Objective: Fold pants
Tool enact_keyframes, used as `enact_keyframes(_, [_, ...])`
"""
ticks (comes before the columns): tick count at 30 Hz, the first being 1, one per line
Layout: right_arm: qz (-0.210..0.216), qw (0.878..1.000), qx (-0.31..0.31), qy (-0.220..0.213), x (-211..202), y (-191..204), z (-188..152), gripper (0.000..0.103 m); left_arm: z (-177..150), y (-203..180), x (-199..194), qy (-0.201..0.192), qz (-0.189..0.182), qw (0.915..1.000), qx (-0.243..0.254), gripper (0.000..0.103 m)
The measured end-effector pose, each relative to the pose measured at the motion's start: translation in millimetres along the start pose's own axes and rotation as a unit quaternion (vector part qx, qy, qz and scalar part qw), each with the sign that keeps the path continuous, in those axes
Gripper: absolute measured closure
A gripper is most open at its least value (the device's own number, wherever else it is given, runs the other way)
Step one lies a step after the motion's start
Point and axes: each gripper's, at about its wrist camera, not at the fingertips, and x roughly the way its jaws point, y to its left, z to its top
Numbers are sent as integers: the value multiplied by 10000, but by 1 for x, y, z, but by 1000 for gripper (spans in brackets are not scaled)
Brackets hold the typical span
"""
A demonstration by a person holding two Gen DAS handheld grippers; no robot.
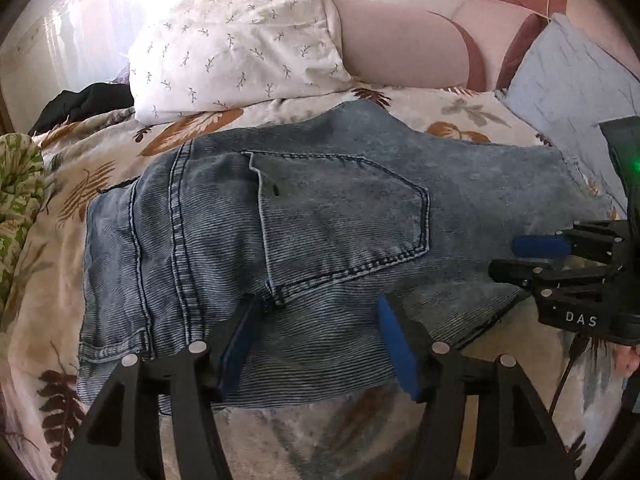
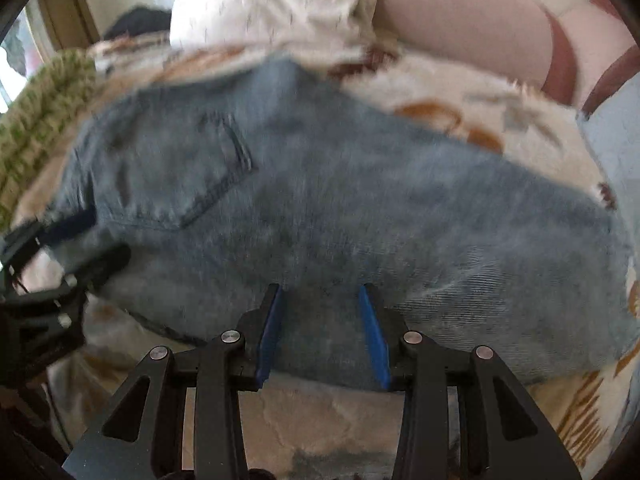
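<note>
Looking from your left wrist view, far left: green patterned cloth [image 1: 18, 184] bunched at the bed's edge, dark garment [image 1: 88, 102] behind it; white sprigged pillow [image 1: 240, 44] against the pink headboard [image 1: 404, 44]; folded jeans [image 1: 304, 216] lie flat on the leaf-print bedspread [image 1: 72, 184], back pocket [image 1: 344, 224] facing up; your left gripper [image 1: 316, 344] hangs over the near hem, jaws apart, blue pads clear of the denim, nothing between them; at right your right gripper [image 1: 532, 256] comes in sideways over the jeans' right edge, pale blue pillow [image 1: 572, 88] beyond it; right wrist view is motion-blurred; right gripper [image 2: 322, 332] sits above the near fold with jaws parted, no cloth pinched
</note>
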Motion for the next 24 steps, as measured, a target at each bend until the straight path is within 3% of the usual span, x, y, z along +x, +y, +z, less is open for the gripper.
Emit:
enact_keyframes(7, [435, 9988, 190, 117, -13, -14, 8, 63, 3, 10, -10, -173, -237, 9993, -233, 36])
enact_keyframes(10, [840, 9961, 122, -220, -31, -16, 32, 60, 6, 11, -17, -386, -427, 9980, -261, 36])
enact_keyframes(15, [1492, 9861, 246, -690, -35, -26, 103, 52, 9, 14, -23, -540, -535, 9967, -278, 36])
enact_keyframes(21, [2139, 9740, 617, -411, 6, -40, 170, 52, 10, 27, -12, -288, -543, 9968, -507, 36])
enact_keyframes(24, [2141, 9743, 698, -88, 36, -41, 189, 52, 11, 33, -9, -251, -445, 9971, -565, 36])
